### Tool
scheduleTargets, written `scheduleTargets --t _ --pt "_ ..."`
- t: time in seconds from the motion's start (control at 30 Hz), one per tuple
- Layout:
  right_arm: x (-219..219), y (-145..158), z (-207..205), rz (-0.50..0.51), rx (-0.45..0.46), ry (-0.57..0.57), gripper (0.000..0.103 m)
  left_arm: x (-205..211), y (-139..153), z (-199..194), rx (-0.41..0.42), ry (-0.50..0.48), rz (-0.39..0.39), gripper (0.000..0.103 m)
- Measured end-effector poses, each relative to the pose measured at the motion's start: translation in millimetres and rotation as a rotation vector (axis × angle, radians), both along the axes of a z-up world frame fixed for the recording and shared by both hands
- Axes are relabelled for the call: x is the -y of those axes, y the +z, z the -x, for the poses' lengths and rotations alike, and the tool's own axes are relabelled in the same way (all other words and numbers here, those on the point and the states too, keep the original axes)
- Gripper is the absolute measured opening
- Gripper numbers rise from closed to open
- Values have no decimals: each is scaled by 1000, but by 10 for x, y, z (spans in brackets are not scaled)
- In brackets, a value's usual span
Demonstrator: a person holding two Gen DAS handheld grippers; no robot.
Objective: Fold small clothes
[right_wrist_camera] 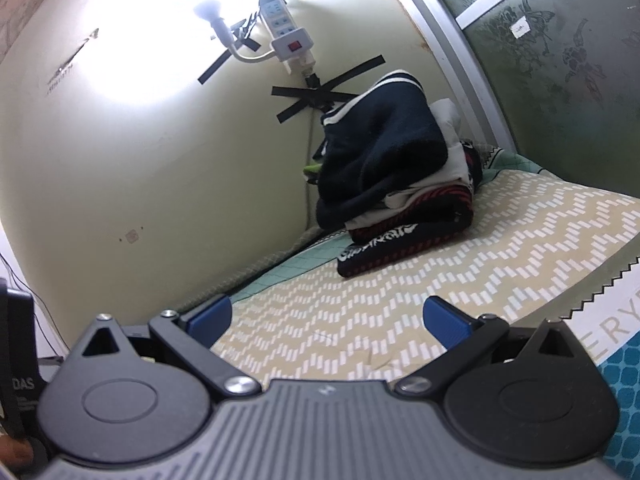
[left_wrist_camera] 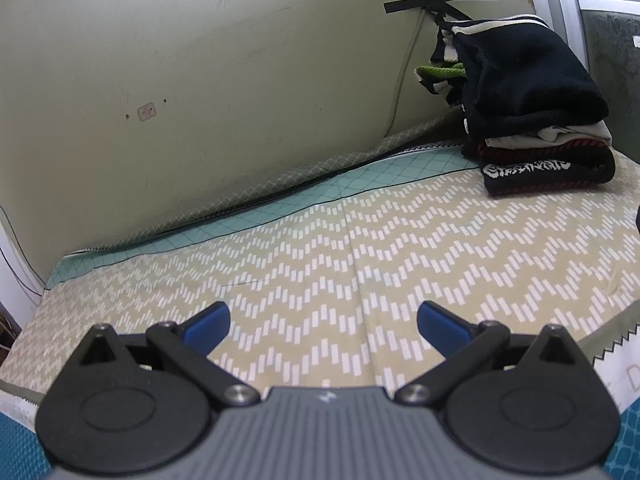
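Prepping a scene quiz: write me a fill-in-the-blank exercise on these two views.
1. The jaws of the left gripper and the right gripper are both ____.
2. The stack of clothes sits on the patterned ____.
3. The stack's top garment is dark ____.
4. Black ____ holds the power strip on the wall.

Missing: open; sheet; navy; tape

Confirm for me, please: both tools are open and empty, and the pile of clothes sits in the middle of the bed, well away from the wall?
Not quite. Both wrist views show the pile of clothes in the bed's far corner against the wall. The left tool and right tool are open and empty.
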State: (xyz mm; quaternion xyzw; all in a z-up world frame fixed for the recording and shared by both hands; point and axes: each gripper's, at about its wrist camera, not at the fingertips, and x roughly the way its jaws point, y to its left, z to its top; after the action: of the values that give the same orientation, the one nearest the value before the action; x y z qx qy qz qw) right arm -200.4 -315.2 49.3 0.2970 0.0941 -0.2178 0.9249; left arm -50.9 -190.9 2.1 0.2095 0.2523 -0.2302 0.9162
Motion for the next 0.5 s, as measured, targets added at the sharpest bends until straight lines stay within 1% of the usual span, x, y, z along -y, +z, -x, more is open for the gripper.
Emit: scheduleTargets --t 0.17,0.5 --pt "-1 -13 -4 -14 -2 3 97 -4 -12 -3 0 13 -11 103" --pt "-13 -18 -18 -11 -7 5 97 -12 -53 -26 -15 25 -22 103"
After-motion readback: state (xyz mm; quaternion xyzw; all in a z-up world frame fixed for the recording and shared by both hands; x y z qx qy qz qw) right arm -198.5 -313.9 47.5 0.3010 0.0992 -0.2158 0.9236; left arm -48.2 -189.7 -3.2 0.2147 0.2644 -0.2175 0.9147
